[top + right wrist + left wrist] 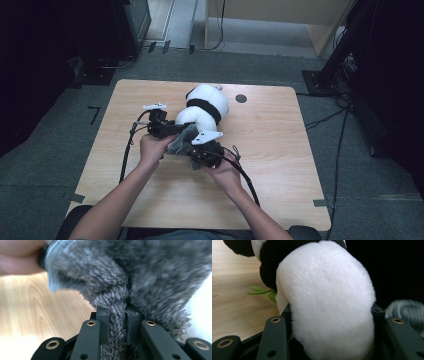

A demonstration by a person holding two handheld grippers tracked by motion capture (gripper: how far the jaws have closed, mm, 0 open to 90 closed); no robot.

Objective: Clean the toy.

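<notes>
A plush panda [202, 107] lies on the wooden surface [270, 150], stretched from the middle toward the far edge, with the small dark round mark [241, 98] in the wood just beyond and beside its far end. Its body is soft white pile crossed by a broad black band, and in the left claw's view a rounded white part [324, 305] bulges close to the lens, with black fur above it, a white tag and a few green leaf-shaped bits [260, 290] next to the black fur. A grey fuzzy cloth [181, 140] lies bunched against the near end of the panda; its pile is short, shaggy and mottled grey, with a paler ribbed edge [53, 255] seen in the right claw's view. The left claw [167, 127] sits at the near side of the panda, its jaws part-spread with the white rounded part wedged between them and held there. The right claw [197, 150] is on the near side of the panda too, next to the cloth, and its jaws are pressed nearly together, pinching a narrow fold of the grey cloth [117, 325] that rises up between the pads. The left hand [152, 149] and the right hand [225, 175] grip the tools just nearer than the panda, cables trailing back across the wood.
</notes>
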